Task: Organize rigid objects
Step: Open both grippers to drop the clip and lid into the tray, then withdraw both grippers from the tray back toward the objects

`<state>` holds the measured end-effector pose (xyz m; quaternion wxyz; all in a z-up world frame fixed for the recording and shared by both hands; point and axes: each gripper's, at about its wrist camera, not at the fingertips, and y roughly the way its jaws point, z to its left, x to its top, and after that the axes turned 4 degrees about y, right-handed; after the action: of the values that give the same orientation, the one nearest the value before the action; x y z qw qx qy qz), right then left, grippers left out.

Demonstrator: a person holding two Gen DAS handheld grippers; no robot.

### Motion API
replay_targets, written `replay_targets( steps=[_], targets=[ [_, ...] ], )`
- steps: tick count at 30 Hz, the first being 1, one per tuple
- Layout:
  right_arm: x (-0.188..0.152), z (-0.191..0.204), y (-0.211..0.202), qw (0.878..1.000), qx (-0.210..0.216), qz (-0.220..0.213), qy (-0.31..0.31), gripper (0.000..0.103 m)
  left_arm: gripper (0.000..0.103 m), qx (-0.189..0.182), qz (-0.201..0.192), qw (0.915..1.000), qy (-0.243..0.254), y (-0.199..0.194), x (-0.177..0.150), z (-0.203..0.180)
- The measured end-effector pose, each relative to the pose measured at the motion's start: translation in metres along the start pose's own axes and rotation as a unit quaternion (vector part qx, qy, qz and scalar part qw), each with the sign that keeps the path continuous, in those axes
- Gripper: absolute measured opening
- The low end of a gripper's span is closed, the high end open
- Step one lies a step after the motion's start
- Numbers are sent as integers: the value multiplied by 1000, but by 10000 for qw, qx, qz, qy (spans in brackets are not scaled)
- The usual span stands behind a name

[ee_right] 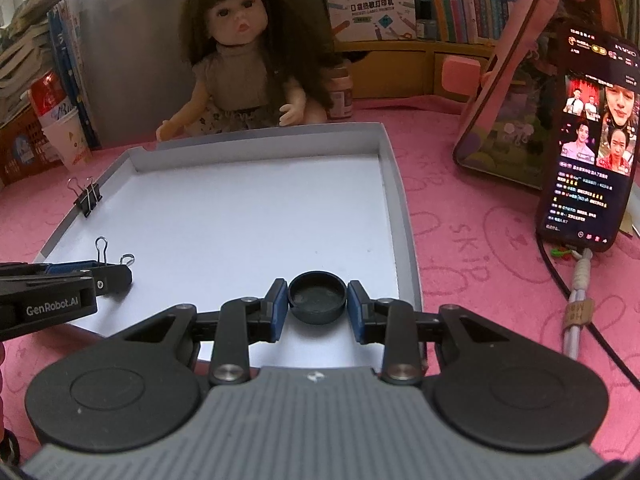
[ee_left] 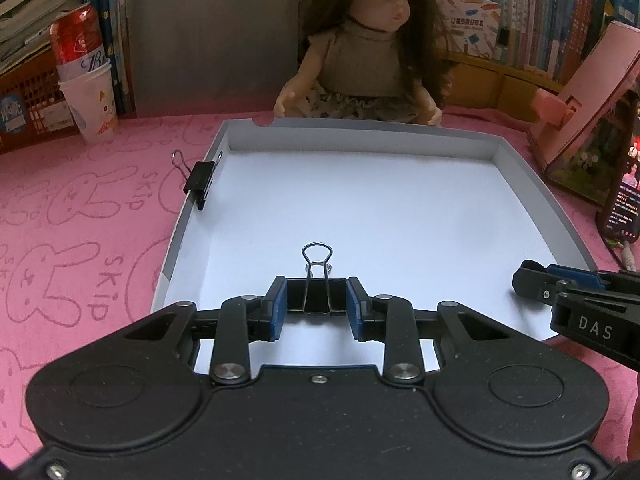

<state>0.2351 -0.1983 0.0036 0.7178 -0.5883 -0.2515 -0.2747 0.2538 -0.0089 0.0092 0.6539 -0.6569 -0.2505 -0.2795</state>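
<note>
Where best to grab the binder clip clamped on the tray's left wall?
Pinch the binder clip across its flat black body, coming from above. It straddles the tray wall, wire handles up and splayed; they are thin and pivot, so they make a poor hold.

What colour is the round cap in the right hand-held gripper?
Dark grey-black round cap; it shows best in the right wrist view.

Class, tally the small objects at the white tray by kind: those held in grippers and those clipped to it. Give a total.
Binder clips: 2, one in the left gripper, one on the tray's left wall
Round black caps: 1, in the right gripper
Total: 3
</note>
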Motion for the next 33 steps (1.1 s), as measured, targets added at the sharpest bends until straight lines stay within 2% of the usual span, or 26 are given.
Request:
replay_targets(
  steps=[4,5,6,7,14,20,27,33],
  targets=[
    [0,0,0,10000,28,-18,-5,41,31,-38,-4,10000,-25,-2,0,0],
    [-1,0,-1,10000,42,-41,15,44,35,-49,-26,10000,-16,-3,-1,0],
    [-1,-1,-2,10000,56,-59,27,55,39,-55,-56,10000,3,-5,-1,0],
    [-2,-1,-4,9999,71,-87,28,57,43,-47,-103,9999,32,-7,-1,0],
    [-3,0,-20,9994,126,-302,-93,68,58,-113,-339,9992,160,-28,-3,-2],
    [-6,3,-41,9985,179,-498,-156,78,68,-248,-528,9982,165,-50,-11,0],
    [-15,4,-68,9964,309,-760,-196,87,74,-372,-713,9965,219,-79,-27,2],
    [-31,5,-88,9950,413,-885,-221,88,75,-451,-825,9952,285,-99,-43,1]
  ],
)
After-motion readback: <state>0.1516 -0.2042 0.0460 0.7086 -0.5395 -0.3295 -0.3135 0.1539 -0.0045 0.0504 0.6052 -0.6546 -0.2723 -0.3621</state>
